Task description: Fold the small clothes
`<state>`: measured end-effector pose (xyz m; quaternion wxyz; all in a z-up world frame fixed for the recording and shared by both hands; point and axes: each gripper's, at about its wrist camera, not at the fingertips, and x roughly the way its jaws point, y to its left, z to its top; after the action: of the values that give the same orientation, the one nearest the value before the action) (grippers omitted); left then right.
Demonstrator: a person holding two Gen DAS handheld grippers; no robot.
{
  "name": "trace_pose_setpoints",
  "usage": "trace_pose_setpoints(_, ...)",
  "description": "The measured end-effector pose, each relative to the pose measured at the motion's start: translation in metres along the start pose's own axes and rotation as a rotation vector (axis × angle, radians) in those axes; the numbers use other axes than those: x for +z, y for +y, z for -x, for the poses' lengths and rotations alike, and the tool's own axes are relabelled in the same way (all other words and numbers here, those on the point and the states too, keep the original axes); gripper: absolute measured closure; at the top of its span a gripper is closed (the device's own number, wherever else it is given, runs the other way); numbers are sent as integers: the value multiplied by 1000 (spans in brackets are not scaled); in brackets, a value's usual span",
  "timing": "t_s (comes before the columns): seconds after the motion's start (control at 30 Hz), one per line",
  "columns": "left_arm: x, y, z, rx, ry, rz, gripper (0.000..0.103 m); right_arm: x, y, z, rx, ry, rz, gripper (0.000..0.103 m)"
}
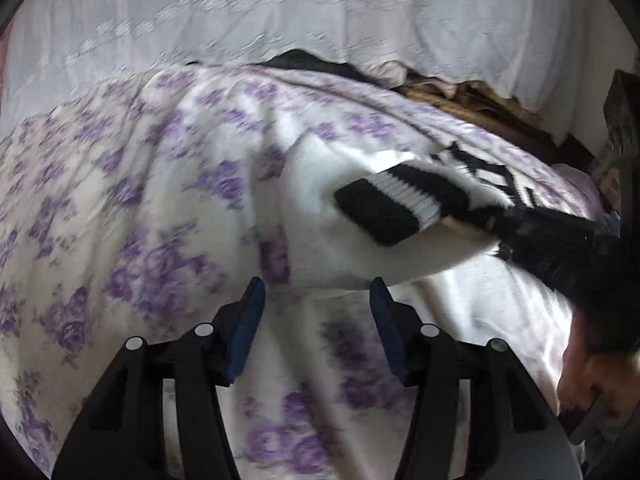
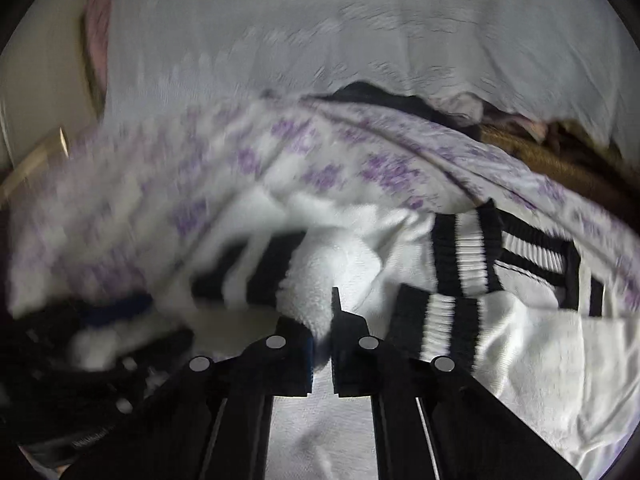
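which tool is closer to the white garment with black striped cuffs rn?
Right. The right tool is shut on the white garment, pinching its fabric. The left tool is open just short of the garment's near edge, with nothing between its pads.

White garment (image 1: 320, 216), blk-striped cuffs, rumpled

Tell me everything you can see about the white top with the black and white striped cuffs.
The white top looks like soft fleecy knit, with ribbed cuffs and hem banded black and white and black lettering across it. It lies crumpled on the purple floral bedsheet, one sleeve cuff folded over the body. The right claw is shut on a white fold of it. The left claw hovers open near its edge, not gripping it.
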<state>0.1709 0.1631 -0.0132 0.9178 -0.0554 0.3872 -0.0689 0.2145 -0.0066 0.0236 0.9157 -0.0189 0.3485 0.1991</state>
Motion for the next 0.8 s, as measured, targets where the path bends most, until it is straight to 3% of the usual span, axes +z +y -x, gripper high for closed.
trace_pose_setpoints(0.23, 15, -47, -14, 42, -7, -102, 46, 20, -87, 67, 45, -116, -207, 96)
trace_pose_setpoints(0.4, 16, -76, -17, -8, -5, -157, 39, 5, -150, 98, 8, -174, -296, 96)
trace_pose_setpoints(0.53, 11, -82, -22, -17, 25, -185, 38, -40, -203, 88, 13, -117, -417, 96)
trace_pose_setpoints(0.7, 19, -74, -28, -48, 57, -112, 38, -86, -243, 63, 101, -47, -603, 96)
trace_pose_setpoints(0.77, 26, -80, -28, -29, 51, -121, 38, -87, -246, 61, 133, -41, -632, 92)
trace_pose_setpoints(0.8, 31, -87, -26, -12, 36, -139, 38, -86, -244, 63, 113, -41, -614, 84)
